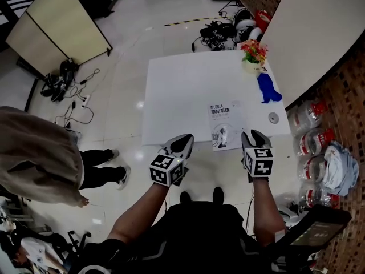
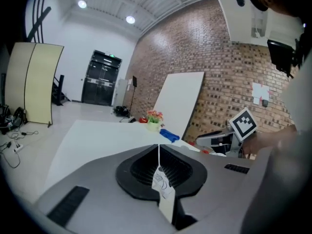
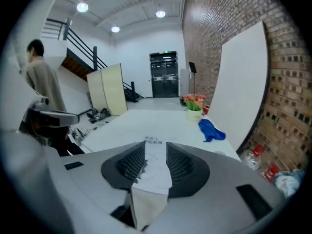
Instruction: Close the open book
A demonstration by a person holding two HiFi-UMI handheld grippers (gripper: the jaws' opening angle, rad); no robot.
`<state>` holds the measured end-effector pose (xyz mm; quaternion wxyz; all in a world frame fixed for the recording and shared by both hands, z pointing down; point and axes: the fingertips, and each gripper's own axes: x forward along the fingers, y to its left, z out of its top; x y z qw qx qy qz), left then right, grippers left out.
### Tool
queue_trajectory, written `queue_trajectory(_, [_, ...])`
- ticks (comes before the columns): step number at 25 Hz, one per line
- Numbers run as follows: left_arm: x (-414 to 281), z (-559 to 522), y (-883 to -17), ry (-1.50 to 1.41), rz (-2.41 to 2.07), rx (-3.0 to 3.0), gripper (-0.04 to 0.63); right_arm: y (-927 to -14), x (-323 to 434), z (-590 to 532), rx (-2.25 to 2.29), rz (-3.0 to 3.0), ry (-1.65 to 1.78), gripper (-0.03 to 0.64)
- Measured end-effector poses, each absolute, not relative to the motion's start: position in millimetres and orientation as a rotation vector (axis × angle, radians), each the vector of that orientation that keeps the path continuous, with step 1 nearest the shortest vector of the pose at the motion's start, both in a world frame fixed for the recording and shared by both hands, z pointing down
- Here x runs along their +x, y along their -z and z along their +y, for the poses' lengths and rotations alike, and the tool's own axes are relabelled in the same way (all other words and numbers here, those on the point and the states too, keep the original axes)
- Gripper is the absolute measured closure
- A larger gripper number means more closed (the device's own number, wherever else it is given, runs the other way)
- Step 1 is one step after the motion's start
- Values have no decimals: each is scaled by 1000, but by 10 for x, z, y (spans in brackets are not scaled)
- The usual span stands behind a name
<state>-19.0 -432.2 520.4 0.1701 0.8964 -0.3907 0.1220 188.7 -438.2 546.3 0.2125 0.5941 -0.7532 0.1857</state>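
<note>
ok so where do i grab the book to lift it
By its near edge, coming in level from the person's side. The book lies flat and closed on the table, so nothing offers from above, but that edge seems to overhang the table's front, close to the open right gripper.

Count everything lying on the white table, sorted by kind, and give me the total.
Book: 1
Pot of flowers: 1
Blue cloth: 1
Small round grey disc: 1
Total: 4
</note>
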Motion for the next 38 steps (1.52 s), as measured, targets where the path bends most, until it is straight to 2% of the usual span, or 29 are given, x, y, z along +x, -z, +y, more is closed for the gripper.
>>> queue_trajectory(3, [-371,-4339,-4846,-243,-1169,2590,586,-4987,1540,-4360,1585,-2324,-478,490])
queue_trajectory(6, [-686,-4423,-4478,-74,-1316,2554,586,-4609,1215,-4301,1489,-2444,-310,534])
queue_trajectory(12, [-895,-4381,-4040,44,-1355,2606,592,-4058,1084,-4214,1600,-2498,-198,615])
queue_trajectory(19, [-883,-4208,-3962,47,-1377,2642,592,-3970,1016,-4161,1562,-2555,-194,615])
queue_trajectory(24, [-805,-3995,-3826,-45,-1508,2737,592,-3855,1183,-4068,1591,-2530,-92,615])
queue_trajectory(38, [-621,-3448,-3888,-76,-1585,2649,592,-3930,1525,-3637,1527,-2626,-145,616])
